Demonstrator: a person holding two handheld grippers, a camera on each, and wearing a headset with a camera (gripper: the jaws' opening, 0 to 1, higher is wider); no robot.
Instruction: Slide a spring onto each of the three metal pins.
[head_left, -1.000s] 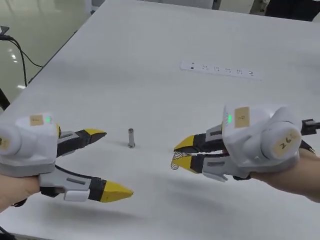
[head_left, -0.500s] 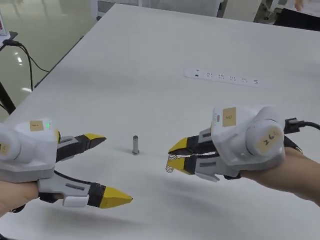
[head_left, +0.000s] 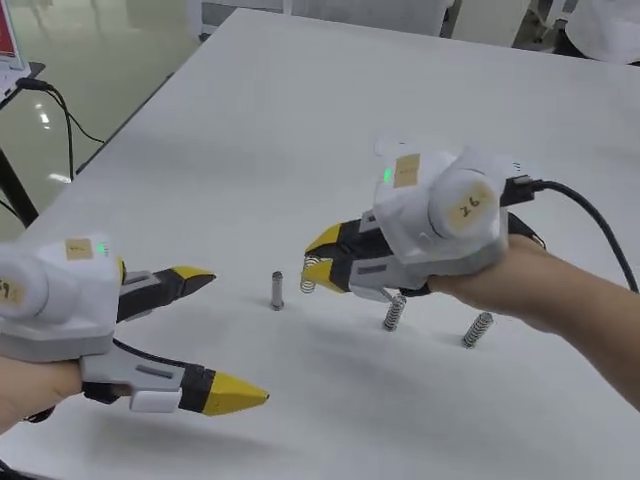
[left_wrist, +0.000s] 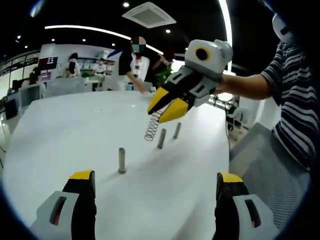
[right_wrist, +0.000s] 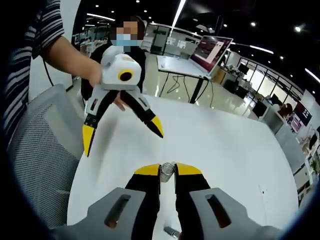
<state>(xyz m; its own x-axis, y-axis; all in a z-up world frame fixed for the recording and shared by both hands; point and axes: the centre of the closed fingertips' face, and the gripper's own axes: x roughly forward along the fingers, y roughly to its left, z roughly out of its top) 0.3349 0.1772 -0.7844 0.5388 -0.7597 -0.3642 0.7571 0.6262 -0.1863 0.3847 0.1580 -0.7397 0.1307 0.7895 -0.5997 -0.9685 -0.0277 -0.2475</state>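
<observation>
We find the left gripper (head_left: 213, 337) nearest, at the near left of the white table (head_left: 300, 120). It is released: its two yellow-tipped jaws stand wide apart and hold nothing. The upper tip points right toward the middle of the table, and the lower tip lies nearer and lower.

Just beyond those jaw tips, a bare pin (head_left: 277, 290) stands upright on the table. It carries no spring and nothing touches it.

Immediately right of the pin we note the right gripper (head_left: 322, 262), which reaches in from the right with its jaws pointing left. It is clenched on a spring (head_left: 308, 272), gripped by one end between the yellow tips. The rest of the coil hangs free, down and to the left. The right gripper view confirms this, with the coil pinched between the two closed jaws. In the left gripper view the spring hangs above and to the right of the bare pin, clear of it. The coil is near the top of the pin but not over it.

Under the hand (head_left: 495, 285) that holds the right gripper stands a sprung pin (head_left: 394, 313), with a coil around its shaft. A second sprung pin (head_left: 478, 329) stands further right, apart from the first and likewise fitted.

A black cable (head_left: 585, 215) leaves the rear of the right gripper and runs off to the right. In the left gripper view a striped sleeve (left_wrist: 292, 95) lies behind that gripper.
</observation>
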